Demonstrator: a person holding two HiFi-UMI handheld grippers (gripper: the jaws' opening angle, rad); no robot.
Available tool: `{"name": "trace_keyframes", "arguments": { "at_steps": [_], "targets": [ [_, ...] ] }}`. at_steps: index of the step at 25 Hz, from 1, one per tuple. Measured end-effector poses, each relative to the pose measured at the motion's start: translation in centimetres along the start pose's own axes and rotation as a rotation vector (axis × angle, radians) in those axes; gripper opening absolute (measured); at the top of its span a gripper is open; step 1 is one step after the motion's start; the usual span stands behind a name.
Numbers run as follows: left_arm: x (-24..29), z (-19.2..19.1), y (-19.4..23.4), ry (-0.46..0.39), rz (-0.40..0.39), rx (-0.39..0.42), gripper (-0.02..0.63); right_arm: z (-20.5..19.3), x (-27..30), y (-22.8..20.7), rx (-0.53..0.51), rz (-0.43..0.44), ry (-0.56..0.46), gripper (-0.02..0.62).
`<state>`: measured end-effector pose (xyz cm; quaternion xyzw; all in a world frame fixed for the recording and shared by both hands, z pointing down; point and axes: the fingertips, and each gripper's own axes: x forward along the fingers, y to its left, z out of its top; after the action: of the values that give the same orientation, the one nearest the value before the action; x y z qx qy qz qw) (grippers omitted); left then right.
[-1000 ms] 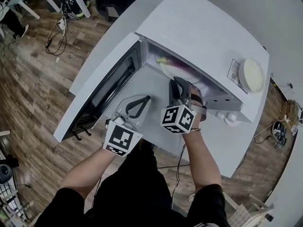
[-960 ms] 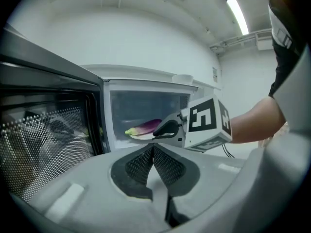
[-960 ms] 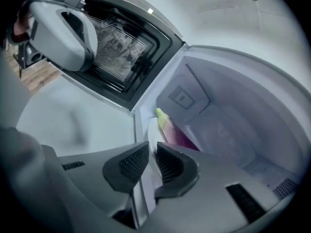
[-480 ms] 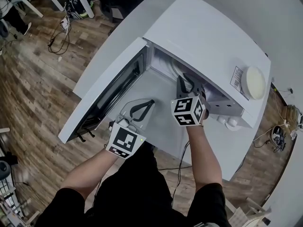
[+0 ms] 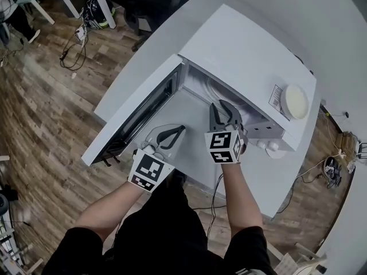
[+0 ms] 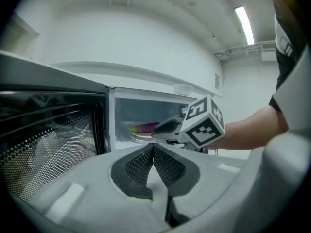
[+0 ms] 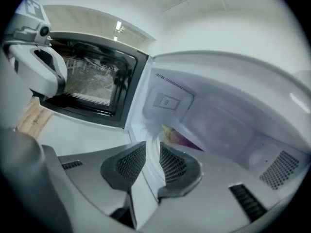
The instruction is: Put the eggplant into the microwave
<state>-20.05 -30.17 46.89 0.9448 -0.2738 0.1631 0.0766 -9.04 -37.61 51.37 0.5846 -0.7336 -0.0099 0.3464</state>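
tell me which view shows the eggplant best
The left gripper view: the eggplant lies side-on inside the microwave, green stem leftward. The right gripper view shows it partly behind its own fingers. The head view hides it under the microwave's top.

The left gripper point(image 6: 153, 149) has its jaws pressed together at the tips, nothing between them, and points at the open microwave point(image 6: 141, 109) — its door point(image 6: 48, 135) swung out to the left. Inside, the eggplant point(image 6: 145, 128) lies on a pale plate point(image 6: 138, 138), with the right gripper point(image 6: 164, 130) near it at the cavity's mouth — its marker cube faces the camera.
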Motion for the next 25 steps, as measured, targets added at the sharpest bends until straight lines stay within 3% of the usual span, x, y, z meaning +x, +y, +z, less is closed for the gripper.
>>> {"name": "trace_keyframes", "arguments": {
  "at_steps": [11,15,21,25],
  "targets": [
    [-7.5,4.1,-2.8,-0.055,-0.021,-0.059,0.009,4.1,-11.6,5.6,0.193,0.174,-0.047,0.094],
    [-10.0,5.2,-3.4,-0.078,-0.02,-0.061,0.009,5.6,-15.1,6.5,0.259,0.207,-0.078,0.083],
    [-13.3,6.9,-3.7,-0.103,-0.009,-0.105,0.009,7.3,-20.1,7.6,0.252,0.216,-0.138,0.041],
    [-14.3,8.1,-5.5,-0.099,-0.017,-0.11,0.009,8.4,-23.5,7.2,0.342,0.272,-0.224,0.031]
  ]
}}
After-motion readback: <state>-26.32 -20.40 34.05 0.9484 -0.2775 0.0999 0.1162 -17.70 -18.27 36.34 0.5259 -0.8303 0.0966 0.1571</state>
